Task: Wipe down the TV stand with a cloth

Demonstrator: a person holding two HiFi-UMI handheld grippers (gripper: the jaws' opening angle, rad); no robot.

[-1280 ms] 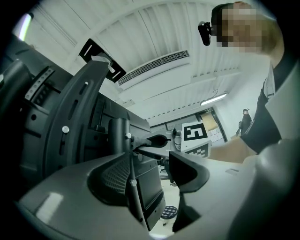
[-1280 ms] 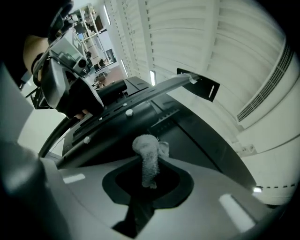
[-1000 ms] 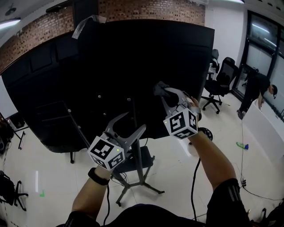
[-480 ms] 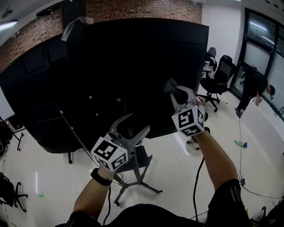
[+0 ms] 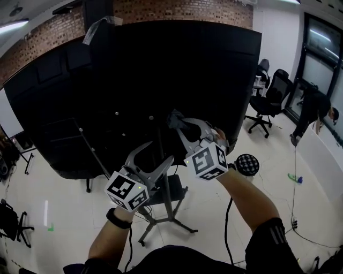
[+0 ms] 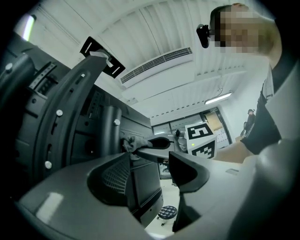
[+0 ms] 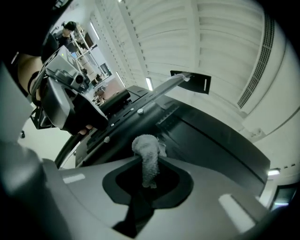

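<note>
The big black TV back (image 5: 134, 80) stands on a grey TV stand (image 5: 170, 199) with a pole and splayed legs. My right gripper (image 5: 181, 123) is shut on a grey cloth (image 5: 176, 119) and holds it against the lower back of the TV, just right of the pole. The right gripper view shows the cloth (image 7: 147, 154) bunched up and pinched in my right gripper (image 7: 147, 180). My left gripper (image 5: 155, 154) is open and holds nothing, lower left of the cloth, in front of the pole. In the left gripper view, my left gripper (image 6: 150, 174) points towards the cloth (image 6: 132, 142).
Black office chairs (image 5: 272, 96) stand at the right, with a person (image 5: 315, 109) bending over beyond them. A round stool (image 5: 247, 164) sits on the floor by my right arm. Cables (image 5: 230, 225) trail over the white floor. A brick wall (image 5: 177, 9) rises behind the TV.
My right gripper has carried the cloth leftwards along the TV's lower back, towards the pole. My left gripper has stayed in about the same place.
</note>
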